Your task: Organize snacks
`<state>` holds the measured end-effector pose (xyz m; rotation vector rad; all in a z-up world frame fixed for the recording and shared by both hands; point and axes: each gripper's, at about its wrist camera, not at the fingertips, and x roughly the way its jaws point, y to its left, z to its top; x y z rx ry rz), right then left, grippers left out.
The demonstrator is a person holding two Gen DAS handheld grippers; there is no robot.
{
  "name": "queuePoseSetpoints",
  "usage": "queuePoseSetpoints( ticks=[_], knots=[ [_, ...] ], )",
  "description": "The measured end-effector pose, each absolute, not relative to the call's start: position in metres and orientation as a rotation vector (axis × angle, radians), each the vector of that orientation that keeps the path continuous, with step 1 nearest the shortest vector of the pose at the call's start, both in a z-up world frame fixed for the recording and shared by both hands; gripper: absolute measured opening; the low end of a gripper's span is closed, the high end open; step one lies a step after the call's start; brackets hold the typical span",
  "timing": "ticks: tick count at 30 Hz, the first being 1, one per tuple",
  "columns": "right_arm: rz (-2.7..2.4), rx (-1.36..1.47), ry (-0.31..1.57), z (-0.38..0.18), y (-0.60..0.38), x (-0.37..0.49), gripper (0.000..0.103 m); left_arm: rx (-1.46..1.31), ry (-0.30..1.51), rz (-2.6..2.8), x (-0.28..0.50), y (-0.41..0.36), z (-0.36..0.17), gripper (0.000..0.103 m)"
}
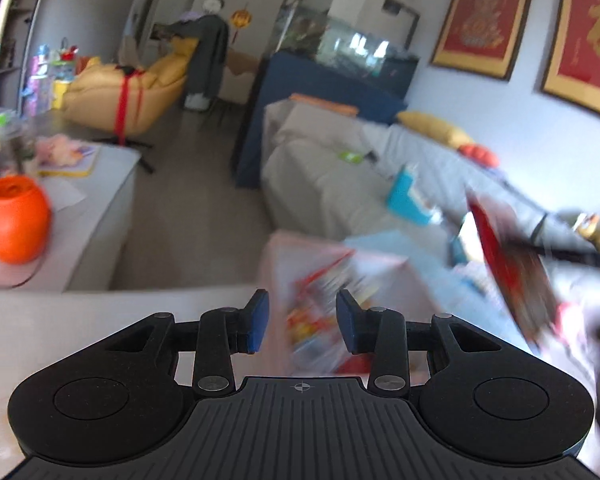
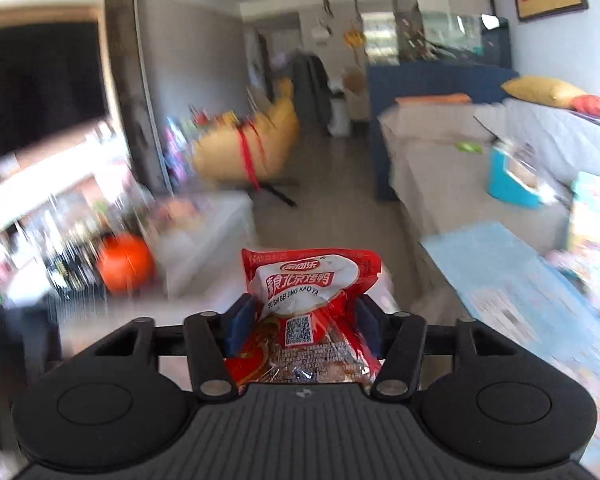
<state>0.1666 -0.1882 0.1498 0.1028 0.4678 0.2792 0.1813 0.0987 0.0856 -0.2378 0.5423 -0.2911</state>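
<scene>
A red and white snack packet (image 2: 312,280) with printed writing stands upright between the blue pads of my right gripper (image 2: 304,316), which is shut on its lower half. In the left wrist view the same packet (image 1: 512,276) hangs tilted at the right, blurred, over the sofa's edge. My left gripper (image 1: 302,308) is open with nothing between its fingers. Below and beyond it lies a pink box (image 1: 284,256) with blurred colourful snack packs (image 1: 320,312) in it.
An orange jar (image 1: 14,220) stands on the white low table (image 1: 100,200) at the left. A grey sofa (image 1: 320,168) runs along the right with a teal pack (image 1: 408,196) and cushions on it. A pale blue sheet (image 2: 500,264) covers its near end. Bare floor lies between table and sofa.
</scene>
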Motion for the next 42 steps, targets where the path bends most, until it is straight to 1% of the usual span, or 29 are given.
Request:
queuePoseSetpoints(
  ticks=[1,2,5,9,12,17,24,28,31,34,37,39,42],
  knots=[
    [0.285,0.093,0.455,0.154,-0.182,0.181,0.081,-0.237,0.553,-0.269,0.174,0.111,0.085,0.041],
    [0.273,0.075,0.472,0.157,-0.175,0.198,0.082,-0.236,0.559,-0.237,0.163,0.125,0.083,0.041],
    [0.225,0.051,0.548,0.15,-0.161,0.221,0.082,-0.228,0.574,-0.127,0.125,0.169,0.074,0.041],
    [0.267,0.08,0.619,0.119,-0.158,0.2,0.082,-0.273,0.654,-0.041,0.086,0.219,0.049,0.041],
    [0.287,0.05,0.677,0.088,-0.152,0.176,0.082,-0.29,0.71,-0.004,0.062,0.236,0.032,0.041],
    [0.352,-0.005,0.747,0.056,-0.136,0.138,0.082,-0.348,0.745,-0.046,0.039,0.229,0.018,0.042],
    [0.445,-0.05,0.783,0.045,-0.106,0.098,0.082,-0.409,0.79,-0.215,0.046,0.18,0.009,0.042],
    [0.483,-0.075,0.804,0.036,-0.091,0.083,0.082,-0.358,0.769,-0.266,0.051,0.164,0.013,0.042],
    [0.524,-0.081,0.83,0.029,-0.086,0.069,0.082,-0.308,0.715,-0.223,0.053,0.167,0.024,0.042],
    [0.569,-0.083,0.845,0.026,-0.075,0.059,0.082,-0.244,0.618,-0.136,0.067,0.181,0.041,0.042],
    [0.621,-0.127,0.809,0.031,-0.054,0.046,0.082,-0.166,0.531,-0.017,0.092,0.195,0.055,0.042],
    [0.654,-0.144,0.782,0.035,-0.039,0.039,0.082,-0.171,0.546,0.033,0.117,0.208,0.054,0.042],
    [0.717,-0.163,0.793,0.033,-0.019,0.031,0.082,-0.191,0.607,0.056,0.14,0.216,0.042,0.042]
  ],
)
